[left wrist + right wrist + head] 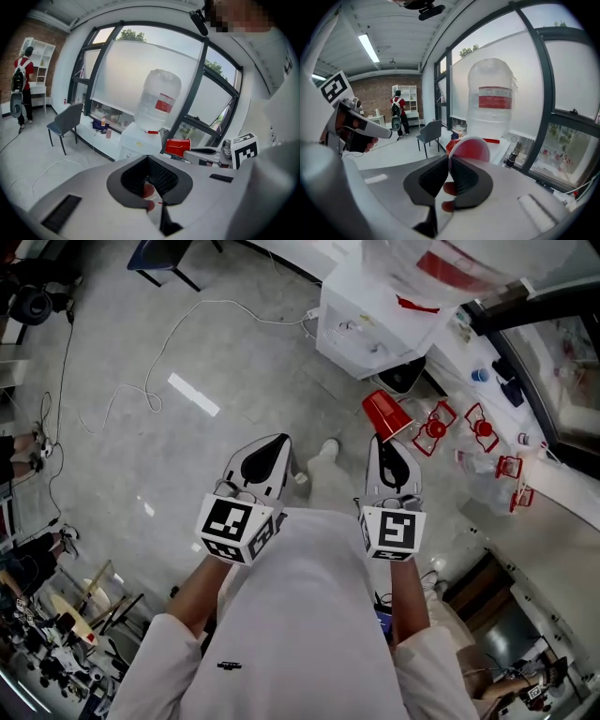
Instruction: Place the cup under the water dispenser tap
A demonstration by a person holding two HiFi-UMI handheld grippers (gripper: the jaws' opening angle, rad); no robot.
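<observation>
A red plastic cup (pixel 386 413) lies on its side in the air, my right gripper (pixel 381 441) shut on its rim. In the right gripper view the cup's open mouth (pixel 469 149) faces the camera just beyond the jaw tips (pixel 449 161). The white water dispenser (pixel 370 329) carries a big clear bottle (pixel 491 98) and a red tap (pixel 490 140); it stands ahead of the cup, apart from it. My left gripper (pixel 280 440) hovers beside the right one, shut with nothing in it (pixel 149 159). It sees the cup (pixel 178 146) to its right.
Red wire holders (pixel 436 427) and small items sit on the window ledge (pixel 562 486) right of the dispenser. A dark bottle (pixel 512 157) stands by the dispenser. A grey chair (pixel 63 124) is left of it, cables (pixel 141 390) cross the floor, and a person with a backpack (pixel 21 84) stands far off.
</observation>
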